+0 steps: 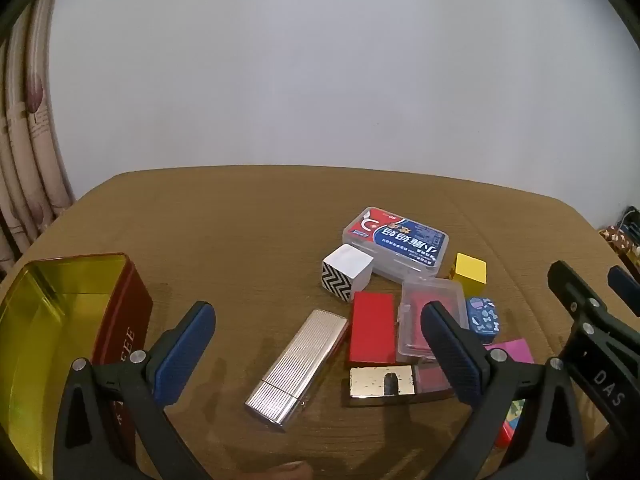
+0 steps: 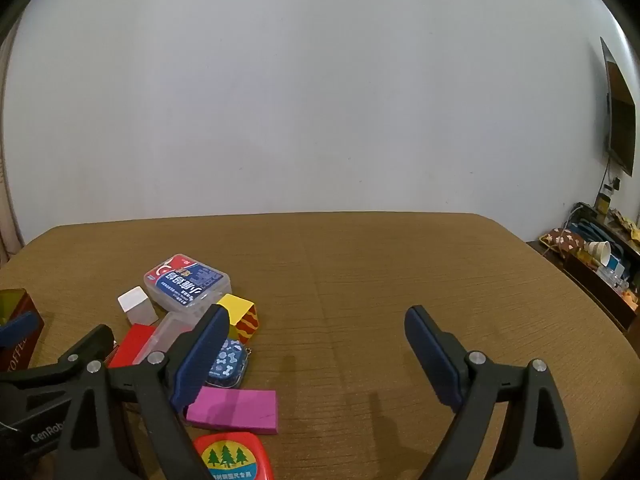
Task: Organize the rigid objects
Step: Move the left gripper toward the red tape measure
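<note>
My left gripper (image 1: 316, 350) is open above a ribbed silver case (image 1: 298, 364) lying on the brown table (image 1: 240, 220). Right of the case lie a red box (image 1: 373, 327), a clear plastic case (image 1: 424, 320) and a gold mirrored compact (image 1: 382, 380). Behind them stand a zigzag cube (image 1: 346, 276), a clear box with a blue label (image 1: 396, 242) and a yellow block (image 1: 471, 274). An open red tin with a gold inside (image 1: 68, 320) sits at the left. My right gripper (image 2: 316, 354) is open over bare table, with a pink block (image 2: 234, 410), a blue patterned tin (image 2: 228, 362) and a red tape measure (image 2: 232, 458) to its left.
A white wall rises behind the table's far edge. A curtain (image 1: 28, 128) hangs at the left. A low cluttered shelf (image 2: 592, 256) and a wall screen (image 2: 620, 120) are off the table's right side. The right half of the table (image 2: 400, 264) is bare.
</note>
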### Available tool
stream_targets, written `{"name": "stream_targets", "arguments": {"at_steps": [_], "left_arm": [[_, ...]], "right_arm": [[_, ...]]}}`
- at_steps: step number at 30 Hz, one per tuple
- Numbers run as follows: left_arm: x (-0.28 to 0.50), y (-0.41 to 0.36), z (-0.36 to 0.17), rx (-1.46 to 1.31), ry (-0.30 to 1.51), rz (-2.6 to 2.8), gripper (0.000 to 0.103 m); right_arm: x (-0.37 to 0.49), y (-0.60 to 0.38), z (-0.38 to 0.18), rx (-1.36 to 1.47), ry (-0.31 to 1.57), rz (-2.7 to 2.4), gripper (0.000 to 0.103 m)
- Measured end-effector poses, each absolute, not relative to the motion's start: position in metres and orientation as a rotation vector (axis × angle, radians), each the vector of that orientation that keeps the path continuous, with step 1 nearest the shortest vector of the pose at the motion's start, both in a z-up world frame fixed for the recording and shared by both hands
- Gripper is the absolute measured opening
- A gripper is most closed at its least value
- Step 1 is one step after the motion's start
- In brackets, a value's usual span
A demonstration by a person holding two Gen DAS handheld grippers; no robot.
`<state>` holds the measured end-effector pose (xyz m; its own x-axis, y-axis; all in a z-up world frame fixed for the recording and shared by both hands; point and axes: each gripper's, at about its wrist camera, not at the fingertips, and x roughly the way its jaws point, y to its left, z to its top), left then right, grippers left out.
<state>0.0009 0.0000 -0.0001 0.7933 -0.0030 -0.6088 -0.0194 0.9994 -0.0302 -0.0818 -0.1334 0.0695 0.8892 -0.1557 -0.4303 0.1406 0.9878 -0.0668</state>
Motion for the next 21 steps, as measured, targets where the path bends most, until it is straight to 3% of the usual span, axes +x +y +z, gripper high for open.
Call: {"name": "stream_targets", "arguments": {"at_steps": [11, 21], "left_arm": [[-0.009, -0.003, 0.006, 0.0, 0.655, 0.021, 0.102], [-0.029, -0.011, -0.002, -0.068, 0.951, -0.116, 0.102]], "right_arm": [[-0.088, -0.143, 0.078, -0.019, 0.426, -0.128, 0.092], [-0.113, -0.232, 0.09, -0.121, 0.428, -0.271, 0.092]]}}
